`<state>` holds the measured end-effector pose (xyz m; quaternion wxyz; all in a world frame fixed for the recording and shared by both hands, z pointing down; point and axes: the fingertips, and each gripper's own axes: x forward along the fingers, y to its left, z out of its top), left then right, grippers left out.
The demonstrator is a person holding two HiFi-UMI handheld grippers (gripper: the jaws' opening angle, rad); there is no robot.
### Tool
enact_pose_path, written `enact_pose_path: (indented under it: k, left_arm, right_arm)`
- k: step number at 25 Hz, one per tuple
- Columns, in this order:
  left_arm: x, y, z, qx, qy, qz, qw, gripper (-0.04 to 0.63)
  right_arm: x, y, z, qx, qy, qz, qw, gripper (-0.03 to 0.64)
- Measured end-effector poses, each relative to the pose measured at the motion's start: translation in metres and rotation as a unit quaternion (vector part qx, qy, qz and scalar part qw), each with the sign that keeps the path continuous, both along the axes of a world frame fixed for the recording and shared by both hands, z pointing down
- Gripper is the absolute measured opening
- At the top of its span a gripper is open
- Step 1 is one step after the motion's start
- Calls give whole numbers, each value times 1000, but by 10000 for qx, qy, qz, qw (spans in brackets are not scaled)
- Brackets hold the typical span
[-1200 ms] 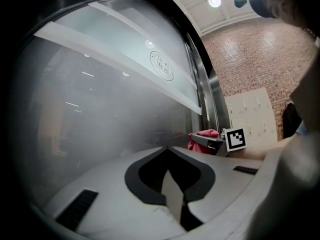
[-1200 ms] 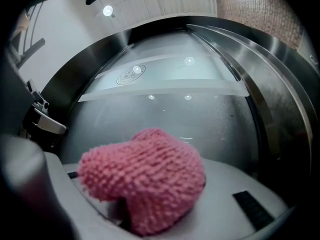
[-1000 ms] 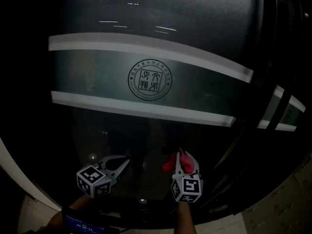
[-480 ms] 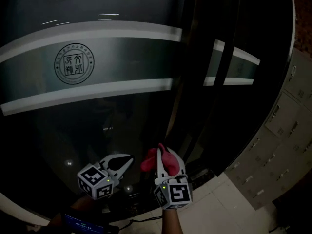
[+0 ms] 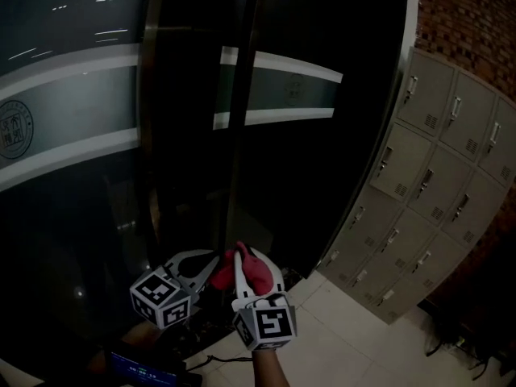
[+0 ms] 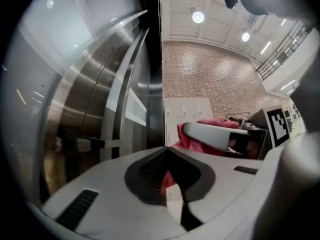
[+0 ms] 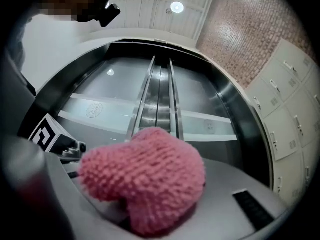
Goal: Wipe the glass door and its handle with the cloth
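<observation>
The dark glass door point(image 5: 72, 119) with frosted stripes fills the left and middle of the head view. Its tall steel handle bars point(image 5: 240, 160) run down the centre and also show in the right gripper view as handle bars point(image 7: 160, 101). The pink knitted cloth point(image 5: 251, 269) is bunched in my right gripper point(image 5: 244, 263), which is shut on it low in front of the bars, apart from the glass. The cloth point(image 7: 145, 179) hides that gripper's jaws. My left gripper point(image 5: 211, 258) sits just left of it, shut and holding nothing, and its view shows the cloth point(image 6: 212, 123) beyond its tips.
Grey metal lockers point(image 5: 435, 192) line the right side under a brick wall point(image 5: 476, 22). Pale floor tiles point(image 5: 355, 329) lie below them. A cable point(image 5: 218, 359) runs along the floor at the door's foot. A round emblem point(image 5: 12, 131) marks the glass at the far left.
The head view has swung right: the emblem slid to the left edge, while the handle bars and lockers came in. Both grippers stayed low and drew closer together.
</observation>
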<state>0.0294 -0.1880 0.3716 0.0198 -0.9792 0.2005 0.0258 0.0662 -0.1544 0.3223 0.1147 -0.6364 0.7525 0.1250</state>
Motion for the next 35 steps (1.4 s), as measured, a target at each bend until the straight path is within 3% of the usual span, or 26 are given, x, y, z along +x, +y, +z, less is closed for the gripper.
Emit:
enact_pose_path:
  k: [5,9,15,24,31,35]
  left_arm:
    - [79,7,3,-46,-16,386,9992,8]
    - [116,-14,-3,-22,-2,277,9996,6]
    - [169,-66,-9,66,296,-163,9994,6]
    - [236,-184,-34,206,632,-948,9933,6]
    - [249,-237,-49,332,464,-1639,9848,6]
    - [248,-258,-52,358,419,-2131,9755,6]
  right_arm:
    - [60,2,1,-40,-42,135,9999,49]
    - [92,-14,-1,6,75,145,9999,51]
    - [149,-60,2,-9,130,-84,9999,51]
    - [226,-189,-27,81,329,-968,9947,51]
    - [235,-264,-37,343,253,-1772,9832,51]
    - [222,-297,-45,454,399,-2418,9684,50]
